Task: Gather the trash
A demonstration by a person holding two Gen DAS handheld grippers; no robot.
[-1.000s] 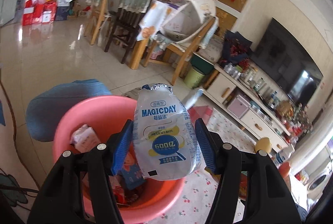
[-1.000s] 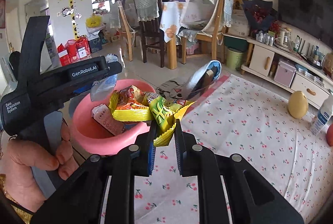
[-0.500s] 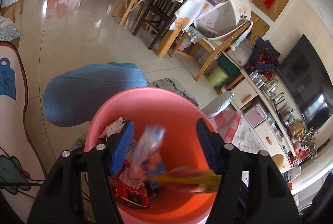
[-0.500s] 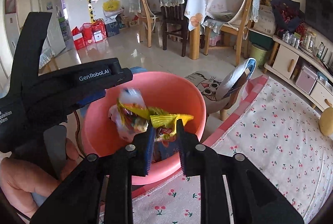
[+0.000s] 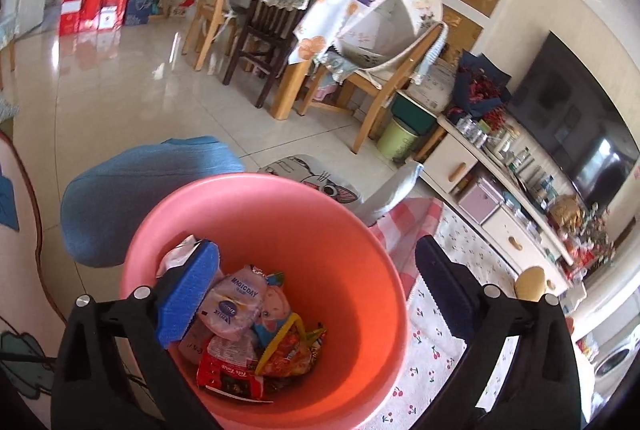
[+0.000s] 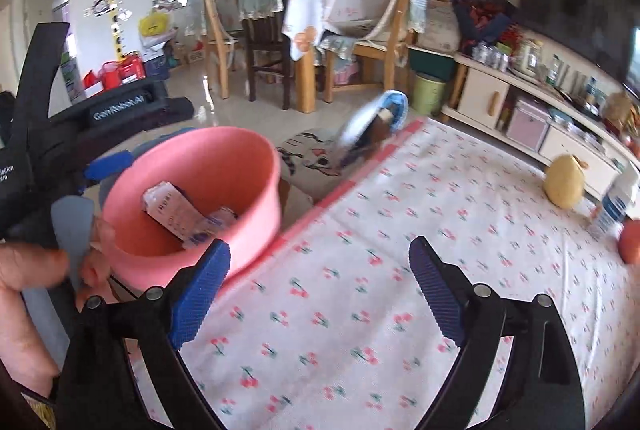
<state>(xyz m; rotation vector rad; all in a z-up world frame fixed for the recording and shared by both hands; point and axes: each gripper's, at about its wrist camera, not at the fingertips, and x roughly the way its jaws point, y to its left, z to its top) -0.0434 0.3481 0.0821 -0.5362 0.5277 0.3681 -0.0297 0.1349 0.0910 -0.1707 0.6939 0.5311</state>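
A pink bucket (image 5: pixel 360 310) stands by the table's edge, with several wrappers heaped at its bottom. Among them lie the white MAGICDAY pouch (image 5: pixel 236 304) and a yellow and orange snack bag (image 5: pixel 292 346). My left gripper (image 5: pixel 316 286) hangs over the bucket's mouth, its jaws opening wide, nothing between them. In the right wrist view the pink bucket (image 6: pixel 248 182) sits at the left with a white carton (image 6: pixel 170 210) inside. My right gripper (image 6: pixel 318 284) is above the cherry-print tablecloth (image 6: pixel 400 250), its jaws opening and empty. A hand (image 6: pixel 28 294) holds the left gripper's handle.
On the tablecloth's far right lie a yellow round fruit (image 6: pixel 564 184), a small bottle (image 6: pixel 614 206) and an orange-red fruit (image 6: pixel 630 242). A blue stool (image 5: pixel 132 198) stands behind the bucket. Chairs, a dining table and a low TV cabinet (image 6: pixel 540 110) fill the room beyond.
The left gripper let go of the MAGICDAY pouch and the right let go of the snack bags; both fell into the bucket. Both grippers spread wide, and the right swung from the bucket to the tablecloth.
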